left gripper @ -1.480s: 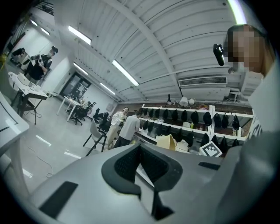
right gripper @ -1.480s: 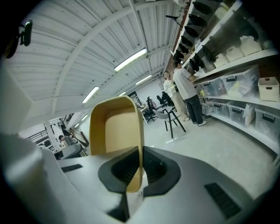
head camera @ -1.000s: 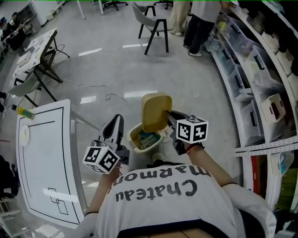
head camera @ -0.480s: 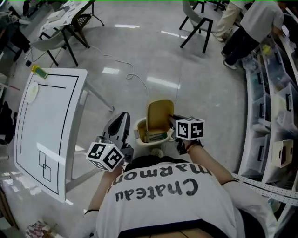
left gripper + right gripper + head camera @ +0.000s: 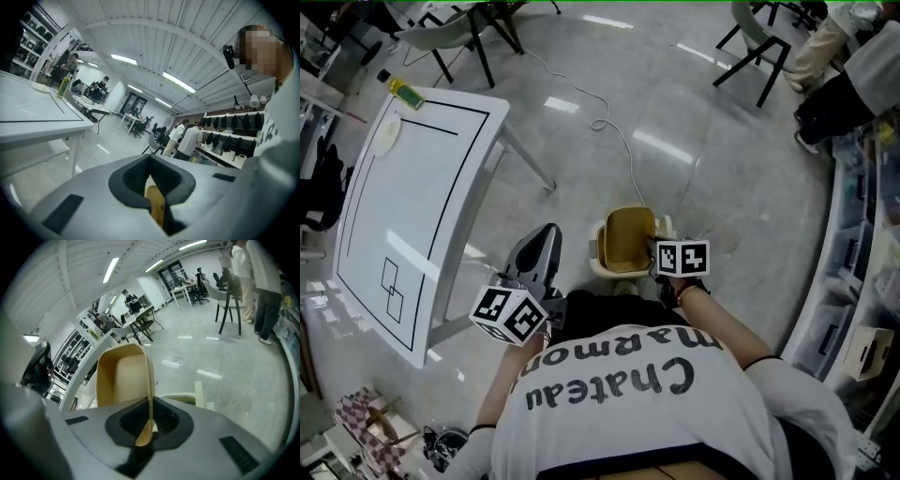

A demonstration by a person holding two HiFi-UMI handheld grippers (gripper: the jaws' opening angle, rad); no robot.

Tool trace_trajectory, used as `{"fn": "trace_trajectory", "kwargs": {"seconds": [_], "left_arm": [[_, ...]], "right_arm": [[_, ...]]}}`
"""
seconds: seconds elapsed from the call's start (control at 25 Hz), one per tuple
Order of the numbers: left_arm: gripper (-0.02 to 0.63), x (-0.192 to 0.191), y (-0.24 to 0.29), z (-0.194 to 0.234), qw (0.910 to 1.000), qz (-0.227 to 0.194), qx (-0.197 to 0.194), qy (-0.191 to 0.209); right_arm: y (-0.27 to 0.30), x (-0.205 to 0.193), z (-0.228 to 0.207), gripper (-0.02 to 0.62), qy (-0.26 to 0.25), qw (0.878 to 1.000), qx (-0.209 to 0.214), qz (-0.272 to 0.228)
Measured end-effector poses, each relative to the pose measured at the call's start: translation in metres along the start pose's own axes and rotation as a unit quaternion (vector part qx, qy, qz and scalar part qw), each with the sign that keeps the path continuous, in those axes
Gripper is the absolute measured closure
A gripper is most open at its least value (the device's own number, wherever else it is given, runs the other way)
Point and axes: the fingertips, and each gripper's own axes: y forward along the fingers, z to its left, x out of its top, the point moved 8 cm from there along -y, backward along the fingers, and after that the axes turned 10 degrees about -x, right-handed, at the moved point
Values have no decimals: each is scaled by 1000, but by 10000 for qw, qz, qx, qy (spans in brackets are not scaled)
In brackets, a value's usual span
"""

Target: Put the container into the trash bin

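Now, in the head view, the tan container (image 5: 630, 232) stands on edge at the centre of the frame, directly over the mouth of the cream trash bin (image 5: 602, 257) on the floor. The right gripper (image 5: 652, 247) reaches in from the container's right side and pinches its rim. The left gripper (image 5: 546, 238) sits to the bin's left, apart from both, and nothing shows at its tip. The white counter (image 5: 412, 187) fills the upper left, well away from the bin.

The left gripper view looks up toward the ceiling. Its jaws are drawn together. A tan sliver shows low in the slit, but what it is cannot be told.

In the right gripper view the jaws are clamped on the container's thin rim, with the open hollow of the container rising at upper left. The bin's pale edge shows just behind the jaws.

The step in hand looks like the drop itself, with the container poised above the bin and not yet let go. The next move probably calls for lowering it a little and parting the right jaws. The container should be kept centred so that its wide body clears the bin's rim rather than catching on it.
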Motion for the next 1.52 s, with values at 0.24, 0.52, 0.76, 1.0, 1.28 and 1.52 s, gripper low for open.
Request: {"fn": "trace_trajectory", "kwargs": {"seconds": [0.24,0.52,0.76,1.0,1.28,1.52], "left_arm": [[583,-22,-16,25,9982,195,524,-195],[583,-60,-24,46,9985,248,400,277],[583,-105,-24,67,9954,715,630,-134],[583,-127,-38,85,9907,847,1023,-297],[583,-150,-54,95,9866,1089,1130,-454],[583,-169,-61,107,9850,1181,1099,-613]], "right_arm": [[54,-30,-1,560,47,9972,-10,749],[120,-69,-8,560,280,9900,-228,1366],[171,-97,-19,560,148,9833,-541,1733],[210,-105,-41,560,200,9786,-1074,1746],[239,-115,-62,560,455,9691,-1624,1801],[265,-124,-71,560,224,9654,-1808,1866]]}}
